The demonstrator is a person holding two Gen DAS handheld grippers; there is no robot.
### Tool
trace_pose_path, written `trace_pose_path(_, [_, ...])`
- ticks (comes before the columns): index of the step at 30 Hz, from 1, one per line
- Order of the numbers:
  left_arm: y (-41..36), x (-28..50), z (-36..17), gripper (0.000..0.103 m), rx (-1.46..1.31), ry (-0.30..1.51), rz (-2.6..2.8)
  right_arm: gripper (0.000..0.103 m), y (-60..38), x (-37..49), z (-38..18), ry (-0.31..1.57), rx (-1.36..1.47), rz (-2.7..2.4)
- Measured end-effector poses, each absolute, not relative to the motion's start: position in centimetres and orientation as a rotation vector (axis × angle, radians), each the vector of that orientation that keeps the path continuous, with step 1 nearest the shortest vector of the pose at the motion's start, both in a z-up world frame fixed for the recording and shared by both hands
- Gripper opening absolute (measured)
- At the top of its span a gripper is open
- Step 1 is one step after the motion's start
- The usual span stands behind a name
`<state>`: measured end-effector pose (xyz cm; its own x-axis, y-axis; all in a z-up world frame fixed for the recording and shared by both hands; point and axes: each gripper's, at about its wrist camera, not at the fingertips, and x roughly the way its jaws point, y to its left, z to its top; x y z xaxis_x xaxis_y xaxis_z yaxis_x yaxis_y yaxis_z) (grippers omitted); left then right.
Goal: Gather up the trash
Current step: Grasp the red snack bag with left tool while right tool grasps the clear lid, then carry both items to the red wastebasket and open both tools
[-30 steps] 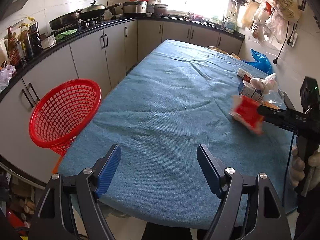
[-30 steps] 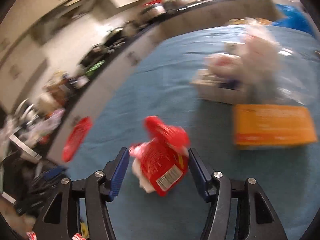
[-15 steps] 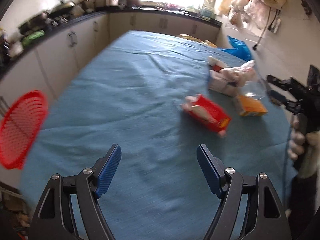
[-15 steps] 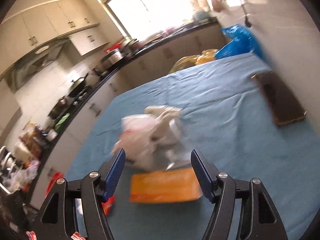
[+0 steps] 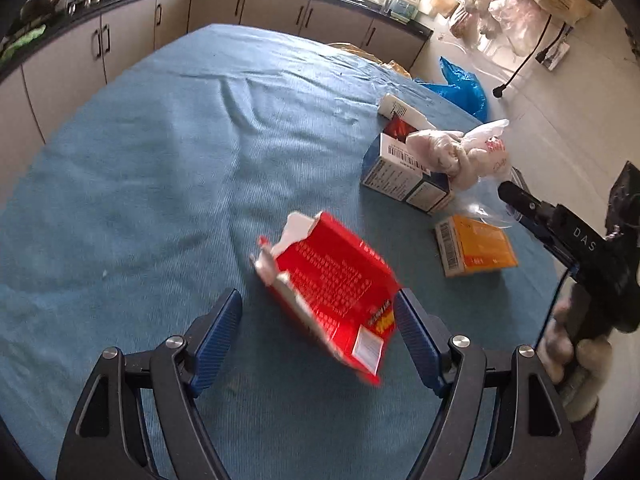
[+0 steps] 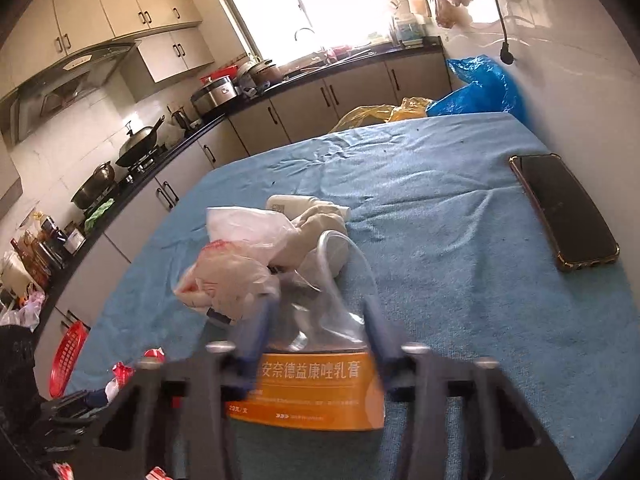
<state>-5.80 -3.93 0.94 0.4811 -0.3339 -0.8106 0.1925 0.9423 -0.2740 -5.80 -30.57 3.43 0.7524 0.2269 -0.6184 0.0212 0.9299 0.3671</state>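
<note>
Since half a second earlier the left gripper [image 5: 318, 322] had closed in on the red carton [image 5: 334, 298], which went from mid-frame to low centre of the left wrist view. Jaws stood wide apart, the torn-open carton lying on the blue tablecloth [image 5: 160, 168] between them; right finger [image 5: 416, 344] close beside the carton's corner (contact not clear), left finger apart from it. Nothing gripped.

Right gripper [image 6: 316, 344] blurred at bottom centre of its own view, jaws spread, holding nothing, poised over the orange box [image 6: 316, 396] and a clear plastic bag [image 6: 320, 304]. Crumpled white bag [image 6: 236, 256] just above that, on the white and blue boxes [image 5: 404, 176]. Phone [image 6: 564, 212] at right edge of the cloth. Red basket [image 6: 66, 356] at lower left, beyond the table edge.
</note>
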Motion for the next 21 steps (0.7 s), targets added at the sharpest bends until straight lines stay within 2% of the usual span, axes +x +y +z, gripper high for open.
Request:
trace_pose_path(1, [-4.1, -5.7, 0.9, 0.067, -0.148, 1.022, -0.326, 0.021, -30.5, -5.9, 3.4, 0.714, 0.368, 0.12])
trace_pose_path(2, [-4.3, -5.7, 0.9, 0.043, -0.143, 1.018, -0.321, 0.019, -30.4, -6.1, 3.4, 0.711, 0.369, 0.13])
trace_pose_path(4, [-4.5, -5.6, 0.6, 0.01, -0.128, 1.041, -0.32, 0.018, -30.0, -6.5, 3.7, 0.699, 0.366, 0.14])
trace_pose_path(7, [-3.9, -6.0, 1.0, 0.007, -0.154, 1.016, -0.316, 0.01, -29.5, -7.3, 4.1, 0.675, 0.361, 0.155])
trace_pose_path(10, [-3.0, -7.1, 2.1, 0.004, -0.163, 0.979, -0.305, 0.01, -29.3, -8.2, 4.6, 0.64, 0.366, 0.158])
trace_pose_path(21, [2.4, -13.1, 6.4, 0.004, -0.2, 0.822, -0.224, 0.01, -29.7, -10.7, 6.3, 0.536, 0.371, 0.103])
